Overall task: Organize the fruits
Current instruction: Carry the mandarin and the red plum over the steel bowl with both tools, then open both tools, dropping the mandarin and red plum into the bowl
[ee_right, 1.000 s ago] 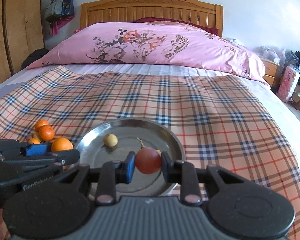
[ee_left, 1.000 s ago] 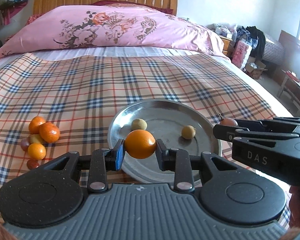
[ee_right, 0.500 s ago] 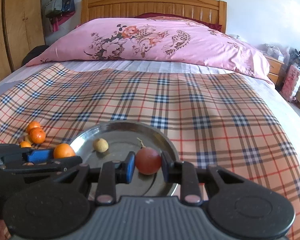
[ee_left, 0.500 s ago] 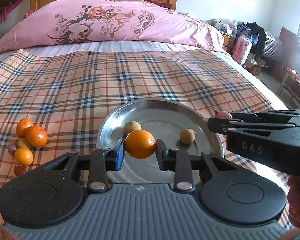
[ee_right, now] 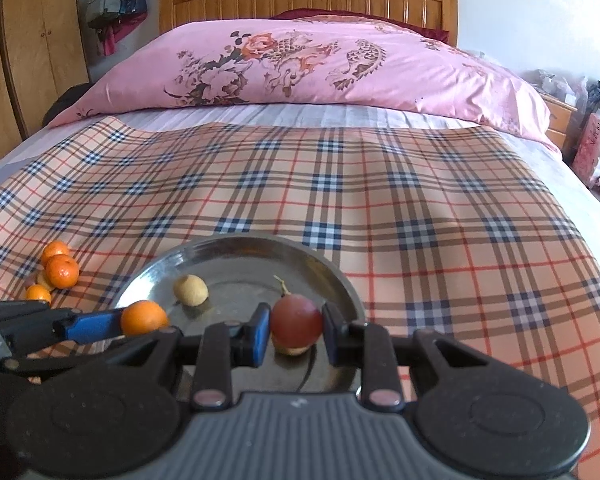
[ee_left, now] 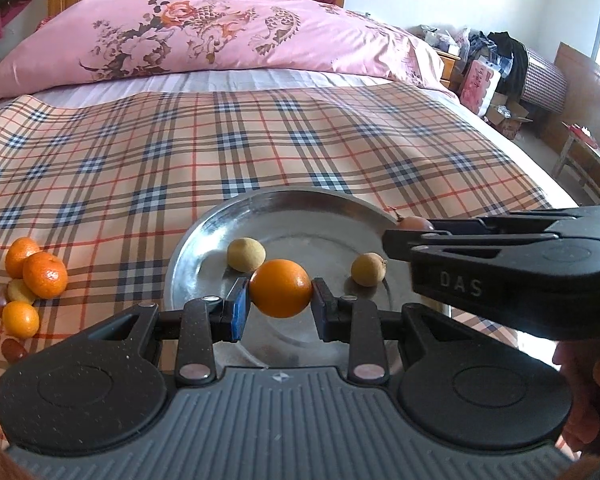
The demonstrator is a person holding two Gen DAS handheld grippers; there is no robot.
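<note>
Left gripper (ee_left: 281, 312) is clamped on a tangerine (ee_left: 280, 288); right gripper (ee_right: 296, 334) is clamped on what seems a grape (ee_right: 296, 320), over a steel plate (ee_left: 300, 208).

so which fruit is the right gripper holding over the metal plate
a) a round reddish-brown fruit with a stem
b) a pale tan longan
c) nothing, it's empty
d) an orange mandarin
a: the right gripper is shut on the reddish-brown fruit, above the metal plate; the mandarin sits in the left gripper.

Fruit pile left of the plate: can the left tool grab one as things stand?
Probably not yet. The left tool is already shut on an orange above the plate; the way to the pile looks clear, but the orange must be dropped first.
</note>
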